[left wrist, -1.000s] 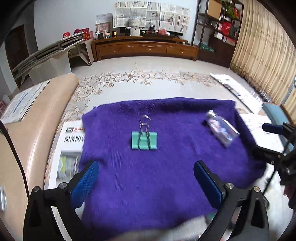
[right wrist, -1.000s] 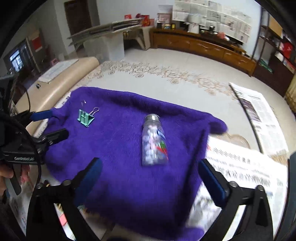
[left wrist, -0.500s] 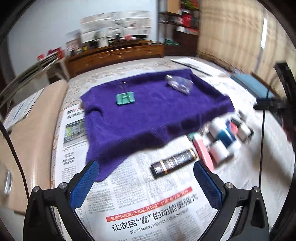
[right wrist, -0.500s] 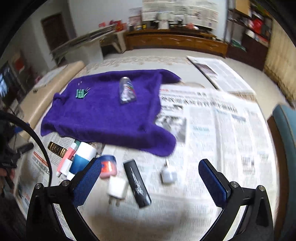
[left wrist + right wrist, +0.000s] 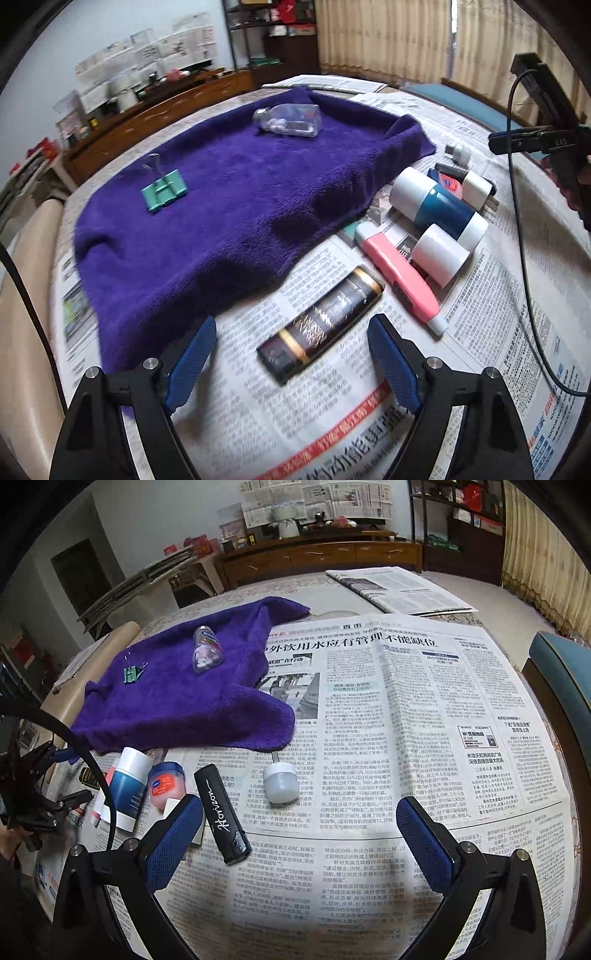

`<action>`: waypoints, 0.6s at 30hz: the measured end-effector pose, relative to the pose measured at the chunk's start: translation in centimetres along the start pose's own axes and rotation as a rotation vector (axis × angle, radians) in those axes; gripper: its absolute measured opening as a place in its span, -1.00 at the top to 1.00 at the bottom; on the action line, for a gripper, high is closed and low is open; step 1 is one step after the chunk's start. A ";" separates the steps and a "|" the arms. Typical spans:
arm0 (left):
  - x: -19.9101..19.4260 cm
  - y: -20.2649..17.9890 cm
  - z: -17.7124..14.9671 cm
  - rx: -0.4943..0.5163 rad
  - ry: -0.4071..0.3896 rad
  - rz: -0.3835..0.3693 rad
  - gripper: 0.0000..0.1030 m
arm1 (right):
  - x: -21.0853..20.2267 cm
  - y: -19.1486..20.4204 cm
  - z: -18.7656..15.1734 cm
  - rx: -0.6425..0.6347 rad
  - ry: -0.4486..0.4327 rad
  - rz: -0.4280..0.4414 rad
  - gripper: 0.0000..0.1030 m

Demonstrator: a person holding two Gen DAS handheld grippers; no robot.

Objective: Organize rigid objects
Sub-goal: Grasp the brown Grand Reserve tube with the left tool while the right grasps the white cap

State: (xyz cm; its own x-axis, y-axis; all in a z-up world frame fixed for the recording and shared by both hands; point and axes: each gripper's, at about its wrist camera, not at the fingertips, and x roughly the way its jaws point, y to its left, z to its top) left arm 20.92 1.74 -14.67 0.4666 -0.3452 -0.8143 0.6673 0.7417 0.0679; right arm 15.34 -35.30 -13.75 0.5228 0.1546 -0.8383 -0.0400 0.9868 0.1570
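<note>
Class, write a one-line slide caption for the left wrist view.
Open left claw above a black-and-gold tube on newspaper, beside a purple towel.

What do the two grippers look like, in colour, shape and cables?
Both are alike. The left gripper and the right gripper each have a black angular frame with silver screw heads and two flat fingers covered by textured blue pads. A thin black cable hangs from the right gripper in the left wrist view.

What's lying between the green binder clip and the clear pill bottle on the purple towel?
Nothing: only bare purple towel lies between the binder clip and the pill bottle, clearest in the left wrist view.
</note>
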 end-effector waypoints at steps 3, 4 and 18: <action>0.3 -0.1 0.1 0.029 -0.011 -0.038 -0.56 | -0.1 0.1 -0.1 -0.008 -0.003 0.003 -0.99; 0.3 -0.1 0.2 0.031 -0.005 -0.051 -0.52 | -0.1 0.2 -0.1 -0.010 -0.004 0.003 -0.99; -0.5 -2.7 0.1 -0.006 0.029 -0.068 0.03 | 0.2 1.1 -0.6 -0.035 0.018 0.018 -0.99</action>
State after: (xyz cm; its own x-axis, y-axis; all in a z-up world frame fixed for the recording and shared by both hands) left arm 18.93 -0.11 -14.39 0.4030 -0.3785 -0.8333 0.6936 0.7203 0.0083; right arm 14.88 -34.19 -14.02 0.5063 0.1732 -0.8448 -0.0795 0.9848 0.1542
